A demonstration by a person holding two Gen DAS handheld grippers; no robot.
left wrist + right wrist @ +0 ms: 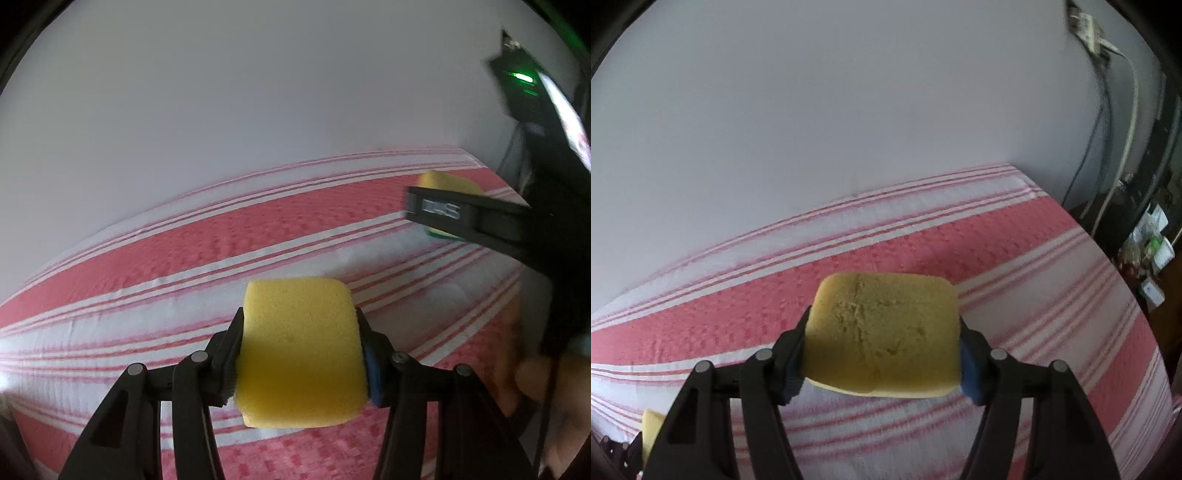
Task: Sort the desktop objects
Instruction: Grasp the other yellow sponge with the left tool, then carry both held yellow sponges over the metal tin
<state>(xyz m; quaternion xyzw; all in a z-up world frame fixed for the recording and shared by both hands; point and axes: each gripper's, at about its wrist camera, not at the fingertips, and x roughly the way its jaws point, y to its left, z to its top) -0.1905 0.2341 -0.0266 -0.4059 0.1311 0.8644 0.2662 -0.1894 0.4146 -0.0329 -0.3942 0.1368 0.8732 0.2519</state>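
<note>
Evidently mid-sort, the left gripper (299, 354) pinches 1 yellow sponge (301, 350) and the right gripper (882, 350) another sponge (882, 332), both lifted clear of the striped cloth (1052, 295) for carrying.

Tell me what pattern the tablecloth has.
The tablecloth has red and white stripes, clearest in the right wrist view.
</note>
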